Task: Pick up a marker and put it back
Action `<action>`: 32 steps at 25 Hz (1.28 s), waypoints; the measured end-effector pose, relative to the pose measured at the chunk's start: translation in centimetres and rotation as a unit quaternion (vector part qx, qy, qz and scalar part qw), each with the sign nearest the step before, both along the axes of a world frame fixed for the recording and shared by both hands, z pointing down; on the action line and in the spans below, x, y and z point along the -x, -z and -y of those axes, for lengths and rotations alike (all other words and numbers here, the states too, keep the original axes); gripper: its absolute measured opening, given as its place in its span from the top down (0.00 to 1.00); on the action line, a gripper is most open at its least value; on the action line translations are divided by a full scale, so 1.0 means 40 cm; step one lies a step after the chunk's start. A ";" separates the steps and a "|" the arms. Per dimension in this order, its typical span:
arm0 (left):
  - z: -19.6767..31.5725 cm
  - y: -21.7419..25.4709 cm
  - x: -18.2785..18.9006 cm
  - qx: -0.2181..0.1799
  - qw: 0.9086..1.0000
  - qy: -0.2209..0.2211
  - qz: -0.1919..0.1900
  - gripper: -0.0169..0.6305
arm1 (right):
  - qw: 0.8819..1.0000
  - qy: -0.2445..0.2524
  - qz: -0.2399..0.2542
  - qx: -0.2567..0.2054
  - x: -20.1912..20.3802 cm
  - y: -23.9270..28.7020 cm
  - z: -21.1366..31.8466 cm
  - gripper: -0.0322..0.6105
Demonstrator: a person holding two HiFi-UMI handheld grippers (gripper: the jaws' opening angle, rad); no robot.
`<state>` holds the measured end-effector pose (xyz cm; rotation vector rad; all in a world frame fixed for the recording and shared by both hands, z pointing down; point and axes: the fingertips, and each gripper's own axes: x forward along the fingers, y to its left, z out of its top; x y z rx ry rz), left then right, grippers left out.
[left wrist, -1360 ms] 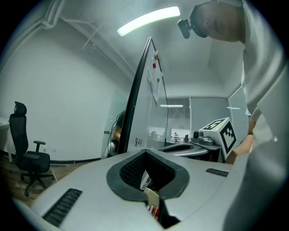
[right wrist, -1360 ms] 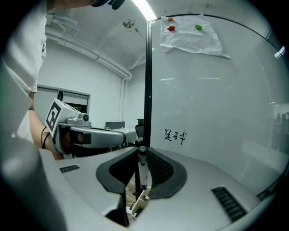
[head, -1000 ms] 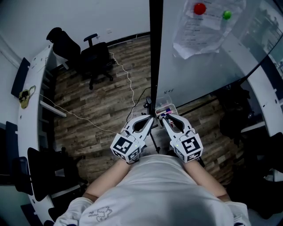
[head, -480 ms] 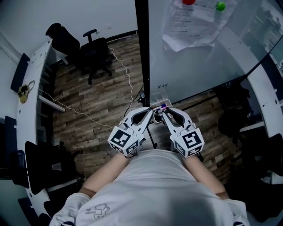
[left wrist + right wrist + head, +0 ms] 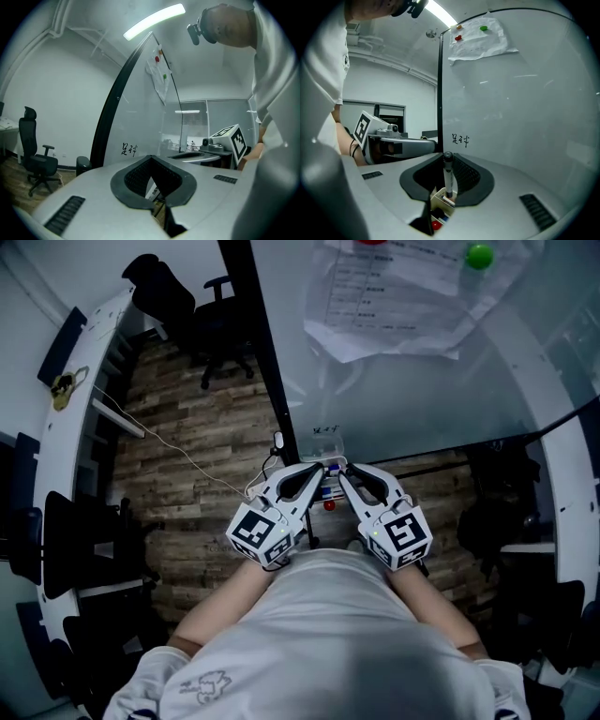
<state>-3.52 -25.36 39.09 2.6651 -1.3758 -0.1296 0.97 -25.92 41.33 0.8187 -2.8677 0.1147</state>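
Right gripper view shows the right gripper (image 5: pixel 446 161) pinching an upright marker (image 5: pixel 448 180) above the tray (image 5: pixel 437 197), with the whiteboard (image 5: pixel 520 117) close ahead, while the left gripper (image 5: pixel 152 164) seemingly clamps a labelled thing (image 5: pixel 152 189).

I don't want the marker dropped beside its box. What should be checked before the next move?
1. Grip: ok, the right gripper holds the marker upright between its jaws.
2. Target: ok, the box sits directly below the marker's lower end.
3. Free slot in the box: cannot tell, inside mostly hidden.
4. Clearance: not ok, the left gripper crowds the right gripper above the box.
5. Left jaws empty: cannot tell, a white labelled piece shows in their gap.
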 end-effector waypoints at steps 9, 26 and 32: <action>0.012 -0.041 -0.045 0.018 0.993 0.113 -0.007 0.97 | 0.994 0.104 -0.004 0.021 -0.065 -0.042 0.033 0.84; -0.013 -0.102 -0.050 0.043 0.981 0.187 0.004 0.97 | 0.985 0.155 -0.007 0.068 -0.057 -0.128 0.040 0.84; 0.003 -0.139 -0.023 0.055 0.979 0.194 -0.008 0.97 | 0.985 0.149 -0.024 0.080 -0.042 -0.181 0.054 0.84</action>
